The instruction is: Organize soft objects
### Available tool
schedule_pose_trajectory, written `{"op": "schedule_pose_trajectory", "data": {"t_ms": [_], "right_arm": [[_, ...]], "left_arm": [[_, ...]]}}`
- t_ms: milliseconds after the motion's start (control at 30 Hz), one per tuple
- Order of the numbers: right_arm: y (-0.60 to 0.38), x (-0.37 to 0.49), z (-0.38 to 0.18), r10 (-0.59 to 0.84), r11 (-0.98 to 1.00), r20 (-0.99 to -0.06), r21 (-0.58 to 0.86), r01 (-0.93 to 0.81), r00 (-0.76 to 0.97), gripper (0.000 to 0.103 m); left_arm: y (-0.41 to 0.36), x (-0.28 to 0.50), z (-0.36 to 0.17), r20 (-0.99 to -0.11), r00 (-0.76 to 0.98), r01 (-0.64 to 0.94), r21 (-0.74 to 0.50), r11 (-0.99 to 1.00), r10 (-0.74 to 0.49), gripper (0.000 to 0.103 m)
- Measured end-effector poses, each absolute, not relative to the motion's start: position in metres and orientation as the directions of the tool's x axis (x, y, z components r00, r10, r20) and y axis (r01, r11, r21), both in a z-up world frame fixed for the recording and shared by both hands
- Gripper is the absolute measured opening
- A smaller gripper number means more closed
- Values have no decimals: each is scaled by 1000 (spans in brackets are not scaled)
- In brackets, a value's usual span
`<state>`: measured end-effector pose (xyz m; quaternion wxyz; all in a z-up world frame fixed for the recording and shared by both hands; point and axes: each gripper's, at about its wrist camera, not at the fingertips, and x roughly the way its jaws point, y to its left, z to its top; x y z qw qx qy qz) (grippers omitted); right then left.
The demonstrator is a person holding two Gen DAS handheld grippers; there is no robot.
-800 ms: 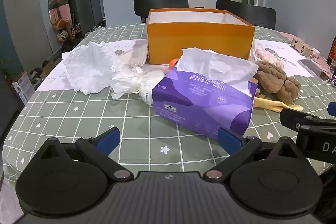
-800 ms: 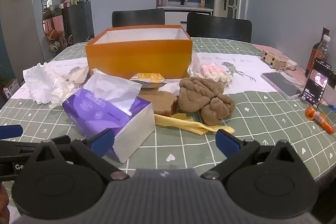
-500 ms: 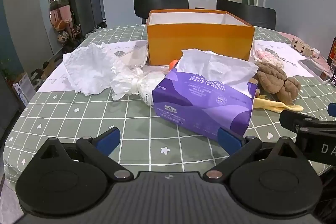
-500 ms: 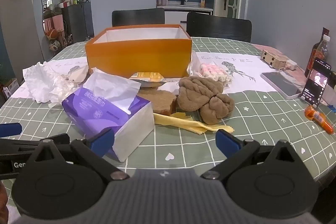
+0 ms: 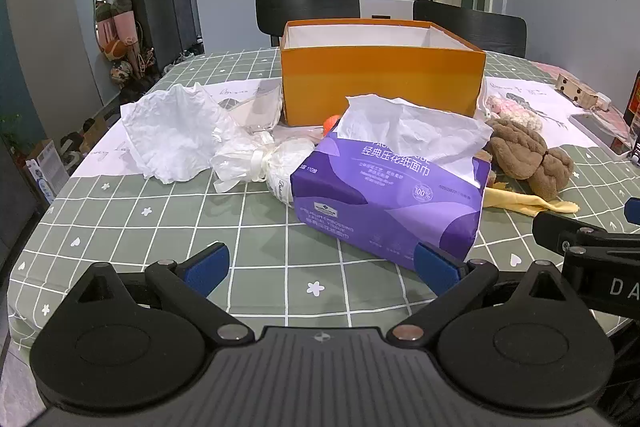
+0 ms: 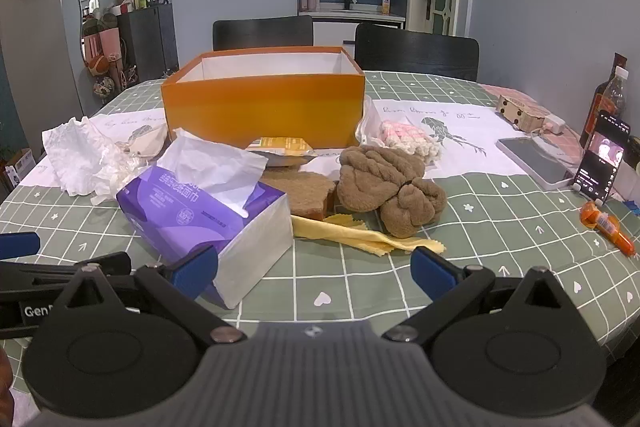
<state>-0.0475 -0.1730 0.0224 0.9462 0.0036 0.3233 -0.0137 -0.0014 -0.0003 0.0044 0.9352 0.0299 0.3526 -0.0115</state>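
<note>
Green checked tablecloth (image 5: 256,227), dining room behind. Best approached low and square, taking the purple tissue pack (image 5: 394,195) across its short sides to avoid crushing the loose sheet, then lifting toward the orange box (image 5: 382,83). Pack lay just ahead of the left gripper (image 5: 322,265), slightly right, untouched. Left and right gripper (image 6: 314,269) both spread wide, holding nothing.
</note>
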Motion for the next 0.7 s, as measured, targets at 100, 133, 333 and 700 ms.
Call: {"op": "schedule_pose_trajectory", "data": {"t_ms": [100, 133, 333, 700], "right_arm": [[-174, -48, 22, -25, 1000, -611, -4, 28, 791, 101], [-174, -48, 22, -23, 1000, -611, -3, 28, 791, 101], [-174, -48, 22, -26, 1000, -613, -5, 28, 790, 101], [-171, -47, 22, -30, 999, -612, -9, 30, 790, 101]], "left_arm": [[-1, -1, 4, -660, 751, 44, 48, 998, -1, 103], [-1, -1, 5, -660, 751, 44, 48, 998, -1, 103], [0, -2, 3, -658, 753, 43, 49, 998, 0, 103], [0, -2, 3, -660, 752, 42, 51, 998, 3, 103]]}}
